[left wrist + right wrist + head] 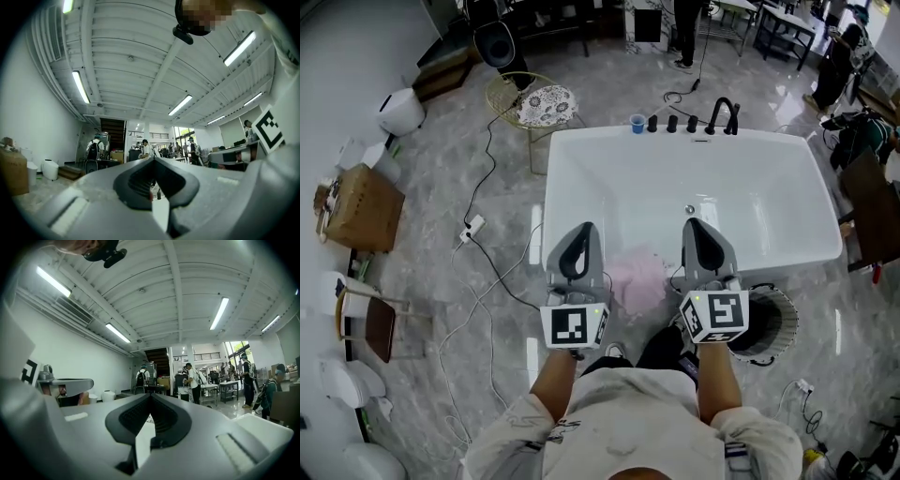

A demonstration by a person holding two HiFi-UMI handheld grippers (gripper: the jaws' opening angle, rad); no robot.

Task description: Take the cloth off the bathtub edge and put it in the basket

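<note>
A pink cloth [636,278] lies over the near edge of the white bathtub [609,159], between my two grippers. In the head view my left gripper [580,231] is just left of the cloth and my right gripper [697,226] just right of it. Both point out over the tub, jaws together, with nothing in them. A dark round basket [769,323] stands on the floor beside the tub's near right corner, close to my right hand. The left gripper [153,159] view and the right gripper [150,397] view show only the room and ceiling beyond the shut jaws.
A black faucet [724,116], knobs and a blue cup [637,123] sit on the tub's far edge. A wire chair with a patterned cushion [546,105] stands behind the tub's left corner. Cables [492,262] cross the floor at left, near a cardboard box [361,208]. People stand at the back.
</note>
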